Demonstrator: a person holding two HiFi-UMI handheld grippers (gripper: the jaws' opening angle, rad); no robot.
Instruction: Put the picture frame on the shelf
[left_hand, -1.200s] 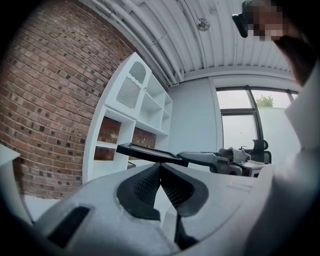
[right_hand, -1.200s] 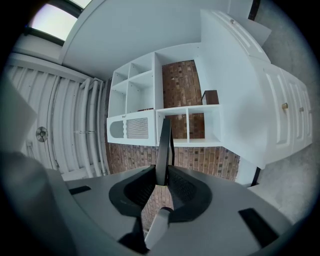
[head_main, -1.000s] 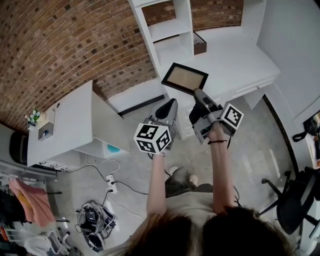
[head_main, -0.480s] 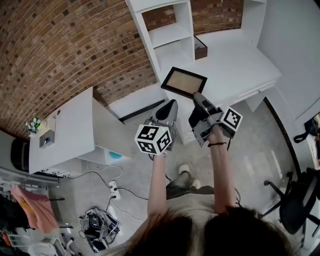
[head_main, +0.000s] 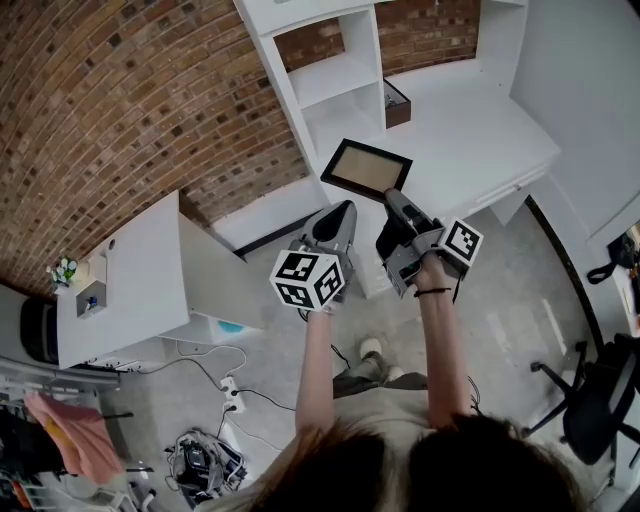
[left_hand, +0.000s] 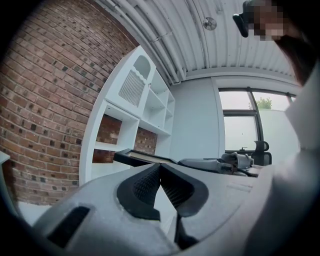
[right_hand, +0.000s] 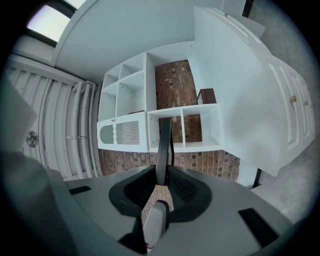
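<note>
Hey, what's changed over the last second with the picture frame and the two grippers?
The person seems to have moved slightly nearer the white shelf, carrying the picture frame along, still short of it. Nothing was grasped or released: the right gripper stays shut on the frame's edge, and the left gripper stays shut and empty beside it.

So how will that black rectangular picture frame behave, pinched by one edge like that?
Probably stiff: the black rectangular picture frame juts out flat with no sag. It seems light, since the right hand-held gripper carries it by one edge alone. That thin edge-on pinch may let it pivot, and it could tip once stood on the white shelf unit.
</note>
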